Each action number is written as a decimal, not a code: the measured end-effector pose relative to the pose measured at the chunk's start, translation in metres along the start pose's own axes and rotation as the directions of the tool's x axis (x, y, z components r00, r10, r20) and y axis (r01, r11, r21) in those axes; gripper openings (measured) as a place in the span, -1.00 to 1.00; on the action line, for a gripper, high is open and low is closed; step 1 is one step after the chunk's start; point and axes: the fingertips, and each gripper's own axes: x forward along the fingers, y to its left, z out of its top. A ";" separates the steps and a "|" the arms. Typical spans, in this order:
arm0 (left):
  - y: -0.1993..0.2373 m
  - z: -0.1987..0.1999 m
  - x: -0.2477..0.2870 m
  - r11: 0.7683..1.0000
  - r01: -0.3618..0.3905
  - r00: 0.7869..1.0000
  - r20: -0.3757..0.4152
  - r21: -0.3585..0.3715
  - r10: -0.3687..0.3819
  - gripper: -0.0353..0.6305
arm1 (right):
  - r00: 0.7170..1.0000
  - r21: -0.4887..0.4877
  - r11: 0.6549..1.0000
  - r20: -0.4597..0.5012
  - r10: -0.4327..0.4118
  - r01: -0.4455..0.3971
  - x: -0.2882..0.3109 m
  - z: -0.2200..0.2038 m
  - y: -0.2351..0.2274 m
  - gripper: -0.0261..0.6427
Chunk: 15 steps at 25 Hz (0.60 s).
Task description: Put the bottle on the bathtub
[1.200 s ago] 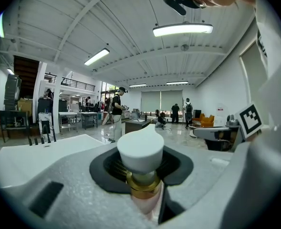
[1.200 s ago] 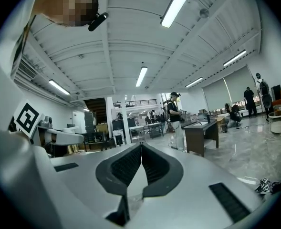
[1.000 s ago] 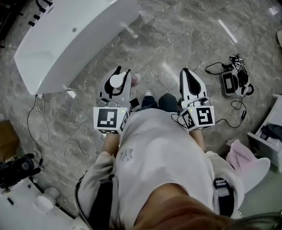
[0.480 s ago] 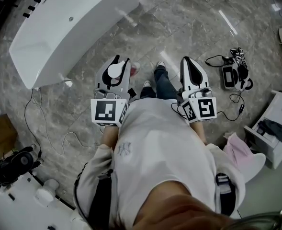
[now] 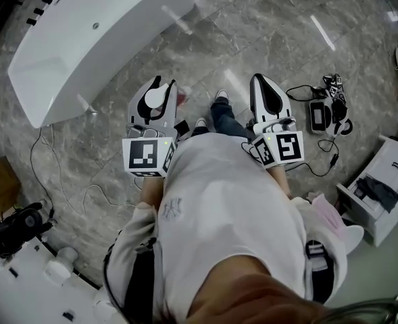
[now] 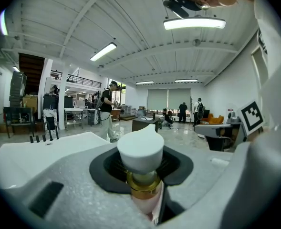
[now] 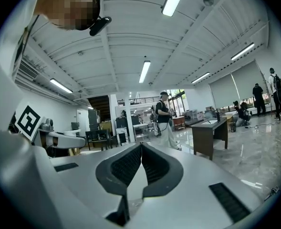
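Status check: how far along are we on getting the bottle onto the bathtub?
Done: the bottle is picked up, clamped in the left gripper. In hand: it is held over the floor, short of the bathtub ahead-left. The right gripper is shut and empty. Left: reach the bathtub and set the bottle on it.

A brown desk [image 7: 211, 131] is seen on a glossy floor [image 7: 266, 151]. A standing person [image 7: 167, 120] is seen just beyond its left edge, and other people [image 7: 258, 99] well beyond its right edge.
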 end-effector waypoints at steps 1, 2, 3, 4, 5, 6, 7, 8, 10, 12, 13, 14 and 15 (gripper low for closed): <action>0.000 0.003 0.010 1.000 -0.008 1.000 0.001 -0.001 0.008 -0.50 | 1.000 -0.001 1.000 0.001 0.006 -0.006 0.007 0.003 -0.009 -0.89; 0.000 0.006 0.020 1.000 -0.017 1.000 0.004 -0.001 0.017 -0.50 | 1.000 -0.002 1.000 0.002 0.013 -0.013 0.014 0.006 -0.018 -0.89; 0.000 0.010 0.030 1.000 -0.025 1.000 0.007 -0.001 0.025 -0.50 | 1.000 -0.002 1.000 0.002 0.020 -0.020 0.021 0.009 -0.027 -0.89; -0.002 0.013 0.040 0.999 -0.032 0.999 0.011 -0.001 0.032 -0.50 | 1.000 -0.003 1.000 0.002 0.026 -0.026 0.027 0.011 -0.037 -0.89; -0.004 0.016 0.051 0.999 -0.038 0.999 0.015 -0.002 0.038 -0.50 | 0.999 -0.003 0.999 0.000 0.032 -0.032 0.033 0.013 -0.047 -0.89; -0.006 0.020 0.060 0.999 -0.044 0.999 0.020 -0.003 0.044 -0.50 | 0.999 -0.003 0.999 0.000 0.037 -0.037 0.038 0.015 -0.056 -0.89; -0.009 0.023 0.070 0.999 -0.048 0.999 0.024 -0.003 0.048 -0.50 | 0.999 -0.002 0.999 -0.001 0.042 -0.042 0.043 0.017 -0.065 -0.89; -0.011 0.026 0.078 0.999 -0.050 0.998 0.029 -0.004 0.051 -0.50 | 0.999 -0.002 0.999 0.000 0.046 -0.046 0.047 0.018 -0.074 -0.89; -0.017 0.032 0.094 0.999 -0.054 0.998 0.037 -0.005 0.055 -0.50 | 0.999 -0.003 0.999 0.001 0.054 -0.054 0.055 0.022 -0.090 -0.89; -0.022 0.037 0.109 0.998 -0.058 0.997 0.045 -0.009 0.058 -0.50 | 0.998 -0.002 0.998 0.003 0.057 -0.057 0.062 0.024 -0.106 -0.89; -0.023 0.039 0.116 0.998 -0.059 0.997 0.049 -0.013 0.060 -0.50 | 0.998 0.000 0.998 0.003 0.058 -0.058 0.065 0.025 -0.113 -0.89; -0.025 0.041 0.123 0.998 -0.060 0.997 0.052 -0.016 0.061 -0.50 | 0.998 0.002 0.998 0.002 0.057 -0.057 0.067 0.025 -0.120 -0.89; -0.026 0.042 0.129 0.998 -0.061 0.997 0.055 -0.018 0.062 -0.50 | 0.999 0.006 0.998 0.000 0.055 -0.055 0.069 0.025 -0.127 -0.89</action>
